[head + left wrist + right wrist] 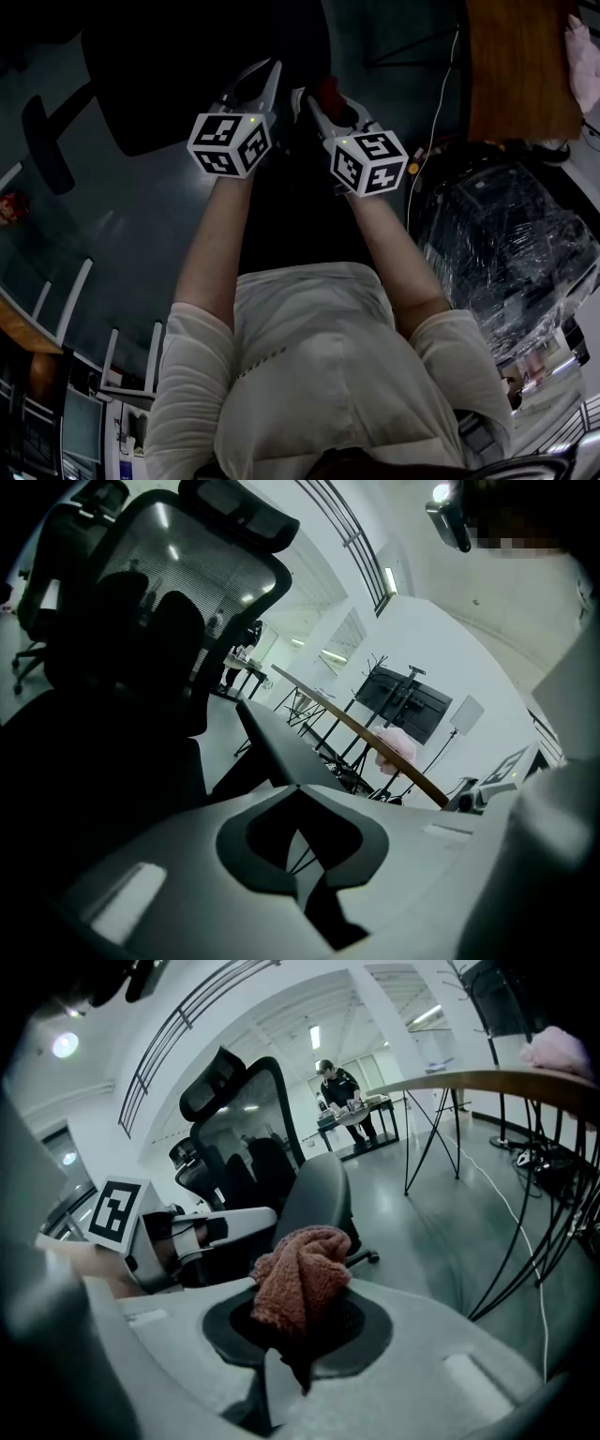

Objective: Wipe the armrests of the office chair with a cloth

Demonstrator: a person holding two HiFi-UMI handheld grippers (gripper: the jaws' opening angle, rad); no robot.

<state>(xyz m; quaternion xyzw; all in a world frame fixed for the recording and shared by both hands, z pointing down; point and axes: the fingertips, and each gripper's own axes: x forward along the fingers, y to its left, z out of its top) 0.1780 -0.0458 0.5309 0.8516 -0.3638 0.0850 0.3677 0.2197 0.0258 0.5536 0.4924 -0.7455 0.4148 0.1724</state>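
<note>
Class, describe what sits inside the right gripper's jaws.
A bunched reddish-brown cloth is clamped in the right gripper, its folds bulging out past the jaws. The pinched part of the cloth is covered by the jaws and cannot be seen.

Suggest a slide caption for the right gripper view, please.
Right tool shut on a reddish terry cloth, black mesh office chair beyond.

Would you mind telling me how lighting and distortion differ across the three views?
Head view: dim overall, the office chair almost black. Left gripper view: backlit, the chair a dark silhouette against a bright background. Right gripper view: evenly lit, the cloth sharp in the right gripper; fisheye bows the table edge.
</note>
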